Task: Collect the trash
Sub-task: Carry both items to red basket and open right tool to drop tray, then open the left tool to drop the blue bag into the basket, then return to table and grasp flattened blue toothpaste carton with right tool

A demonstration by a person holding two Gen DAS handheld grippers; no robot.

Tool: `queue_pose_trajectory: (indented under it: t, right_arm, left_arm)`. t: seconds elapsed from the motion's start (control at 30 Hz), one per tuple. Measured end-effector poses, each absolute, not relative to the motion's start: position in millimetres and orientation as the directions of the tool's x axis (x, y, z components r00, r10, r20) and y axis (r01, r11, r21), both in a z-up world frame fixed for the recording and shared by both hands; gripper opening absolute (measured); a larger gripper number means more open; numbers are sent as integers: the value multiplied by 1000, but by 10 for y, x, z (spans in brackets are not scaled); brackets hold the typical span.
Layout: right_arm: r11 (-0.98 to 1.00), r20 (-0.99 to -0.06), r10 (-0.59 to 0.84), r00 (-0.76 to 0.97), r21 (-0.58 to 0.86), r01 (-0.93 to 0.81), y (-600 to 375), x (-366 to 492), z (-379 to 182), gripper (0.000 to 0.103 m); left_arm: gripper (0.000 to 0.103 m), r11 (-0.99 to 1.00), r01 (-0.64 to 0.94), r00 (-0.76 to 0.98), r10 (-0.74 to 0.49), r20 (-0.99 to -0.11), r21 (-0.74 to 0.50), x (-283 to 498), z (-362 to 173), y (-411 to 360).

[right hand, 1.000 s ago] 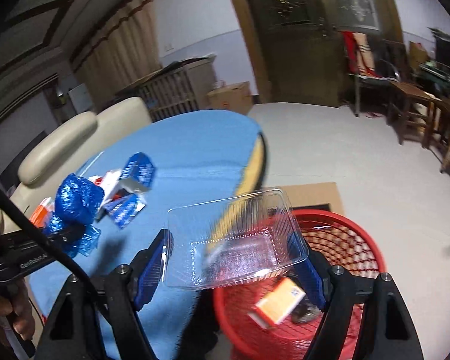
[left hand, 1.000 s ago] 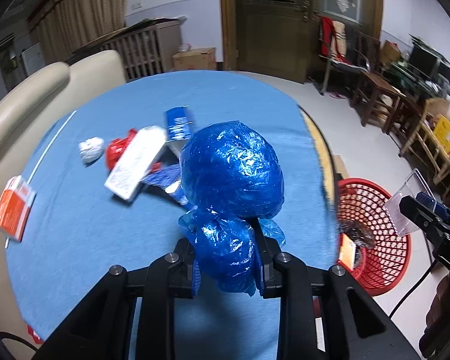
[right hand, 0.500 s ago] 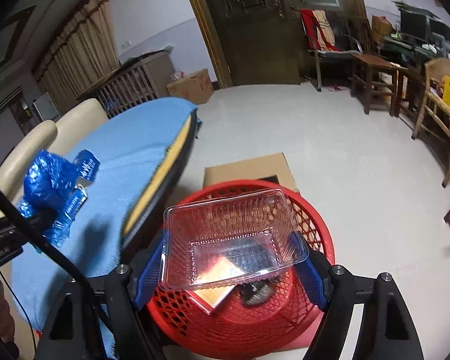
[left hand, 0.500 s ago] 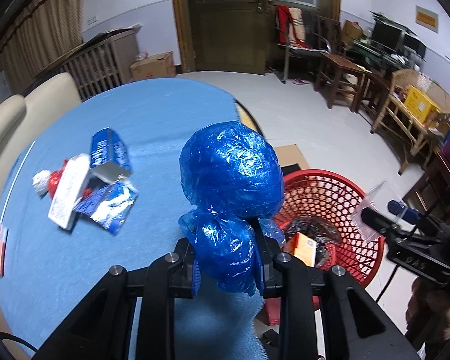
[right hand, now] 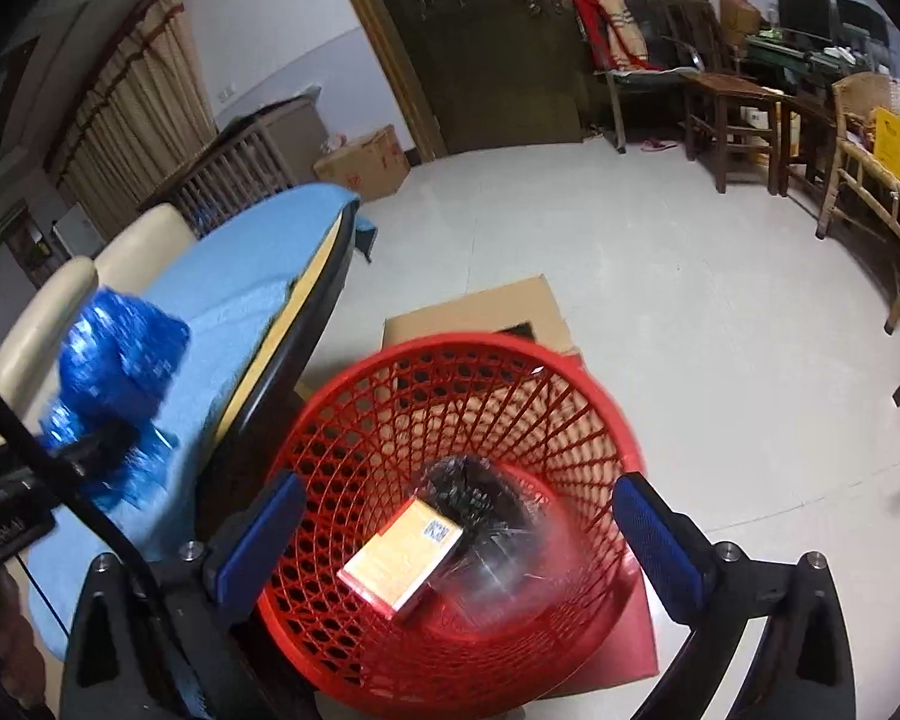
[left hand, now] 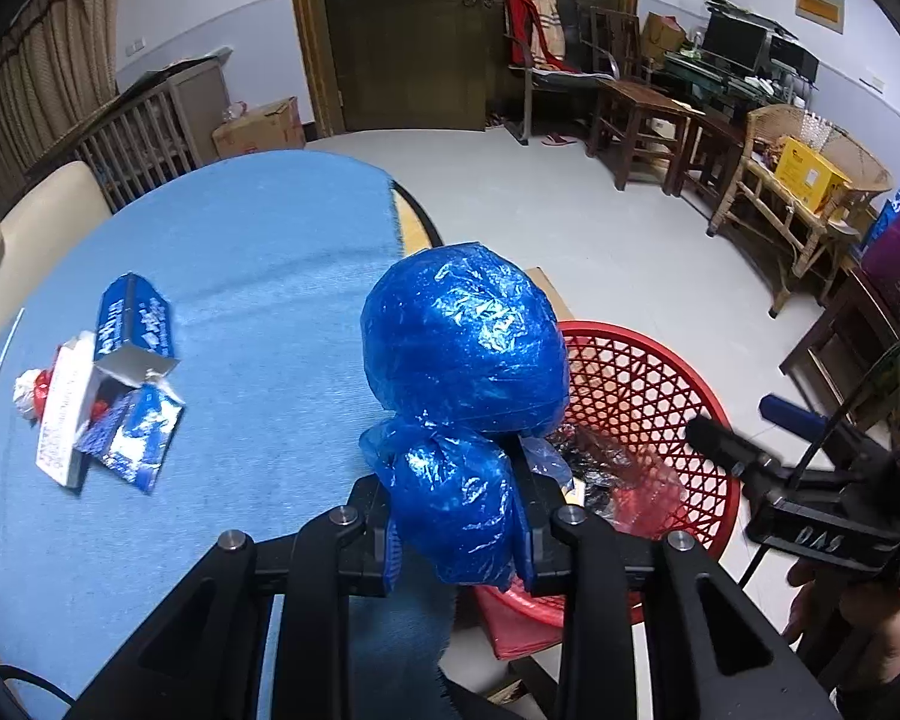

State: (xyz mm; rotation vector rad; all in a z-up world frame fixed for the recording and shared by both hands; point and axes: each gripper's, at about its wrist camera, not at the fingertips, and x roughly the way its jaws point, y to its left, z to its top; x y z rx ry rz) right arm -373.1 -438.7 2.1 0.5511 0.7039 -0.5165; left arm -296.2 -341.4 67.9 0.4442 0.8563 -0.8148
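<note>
Two claws work over the round red plastic mesh basket [right hand: 450, 516], which stands on the floor just off the desk [left hand: 228, 276] edge so trash can drop straight in. The right claw [right hand: 456, 534] has just been opening and now gapes wide with nothing between its blue pads; the clear plastic tray [right hand: 504, 558] lies blurred inside the basket beside an orange carton [right hand: 399, 561]. The left claw [left hand: 456, 528] pinches the crinkly knotted blue plastic bag [left hand: 465, 348] by its neck, near the basket rim. Torn blue-and-white cartons [left hand: 114, 384] remain towards the desk's left edge.
</note>
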Motion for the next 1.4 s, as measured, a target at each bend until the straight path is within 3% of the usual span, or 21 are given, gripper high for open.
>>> queue_pose_trajectory:
  t: [0.13,0.2,0.27,0.3,0.5,1.03,1.4]
  right_arm:
    - [706,-687,-283,669,323,630,-4493,-3862,146,103]
    - [699,-676,-295,675,328,635,-4516,-3913,206,103]
    - [691,-666,-307,680,335,640,-4533,-3963,260,103]
    - [689,-664,-310,681,337,642,-4538,-3978,286,103]
    - [684,-658,-324,680,334,648,-4527,-4028,387,103]
    - [788,-691,-223,688,288,544,-3947,-3388,385,103]
    - [959,-726,11,687,203,199,-2997,-2243,382,103]
  left_arm:
    - [33,592,806,352,-460,-815,14,-3013,623,-3545]
    - [40,579,815,329,-462,-824,1,-3031,581,-3622]
    - [70,562,827,303,-469,-830,-16,-3037,544,-3695]
    - [74,557,830,297,-470,-831,-18,-3033,537,-3713]
    - [75,588,809,332,-462,-823,-3,-2919,592,-3569]
    - [76,802,591,438,-410,-800,-88,-2339,608,-2116]
    - [76,910,386,482,-340,-808,-153,-1981,440,-1086]
